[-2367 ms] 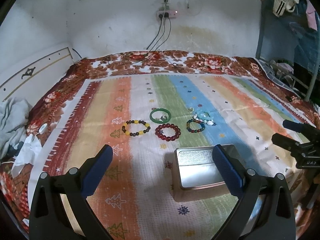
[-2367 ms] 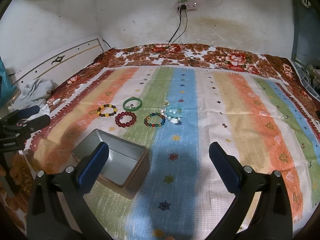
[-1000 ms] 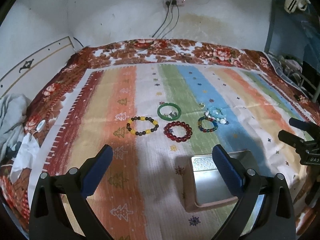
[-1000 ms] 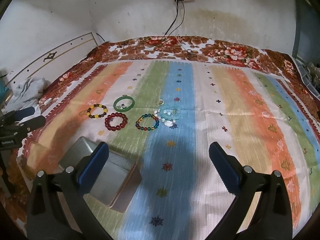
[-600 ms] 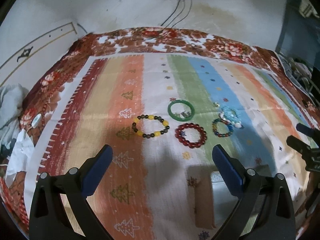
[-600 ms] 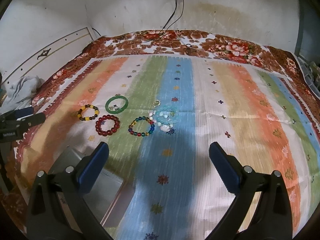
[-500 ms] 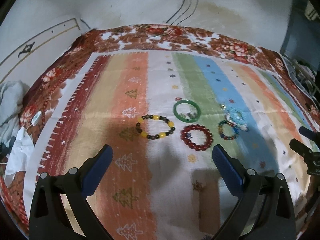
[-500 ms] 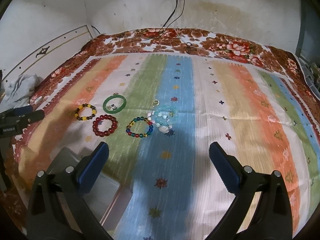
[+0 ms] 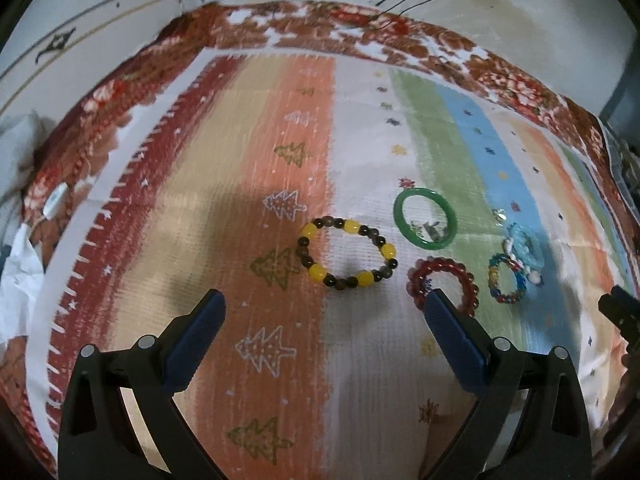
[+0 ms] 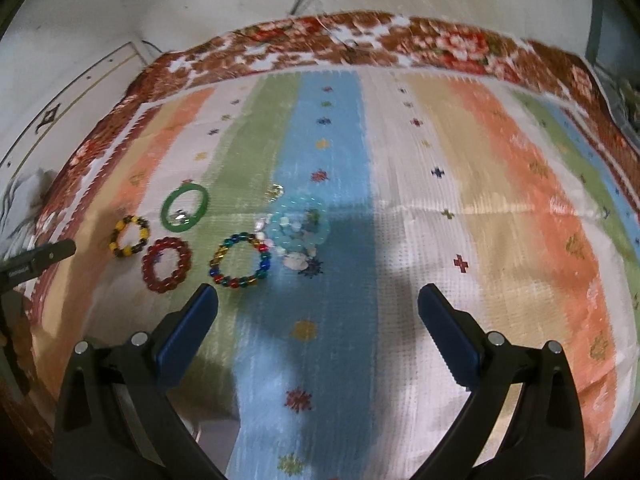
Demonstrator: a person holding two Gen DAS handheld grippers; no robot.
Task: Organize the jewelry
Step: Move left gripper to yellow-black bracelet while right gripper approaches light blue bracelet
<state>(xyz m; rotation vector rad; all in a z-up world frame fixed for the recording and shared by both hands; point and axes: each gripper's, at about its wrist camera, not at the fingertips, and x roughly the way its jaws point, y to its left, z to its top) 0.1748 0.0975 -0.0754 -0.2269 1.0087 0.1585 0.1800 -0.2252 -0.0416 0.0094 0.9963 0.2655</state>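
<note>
Several bracelets lie on the striped cloth (image 9: pixel 360 360). A yellow-and-dark bead bracelet (image 9: pixel 347 253) lies just ahead of my open, empty left gripper (image 9: pixel 324 300). A green bangle (image 9: pixel 425 217), a dark red bead bracelet (image 9: pixel 443 286), a multicolour bead bracelet (image 9: pixel 507 278) and a pale blue bracelet (image 9: pixel 522 246) lie to its right. In the right wrist view my open, empty right gripper (image 10: pixel 318 296) hangs near the multicolour bracelet (image 10: pixel 241 261) and the pale blue bracelet (image 10: pixel 299 224). The red bracelet (image 10: pixel 166 265), green bangle (image 10: pixel 185 207) and yellow bracelet (image 10: pixel 129 237) lie further left.
A white wall and cables rise behind the bed. Crumpled white cloth (image 9: pixel 16 264) lies off the left edge. A small ring (image 10: pixel 274 192) lies by the pale blue bracelet. The left gripper's tip (image 10: pixel 38 260) shows at the left of the right wrist view.
Both grippers have moved forward and down toward the bracelets, which now look larger. The metal tin has dropped out of view below both grippers. Both grippers stay open.
</note>
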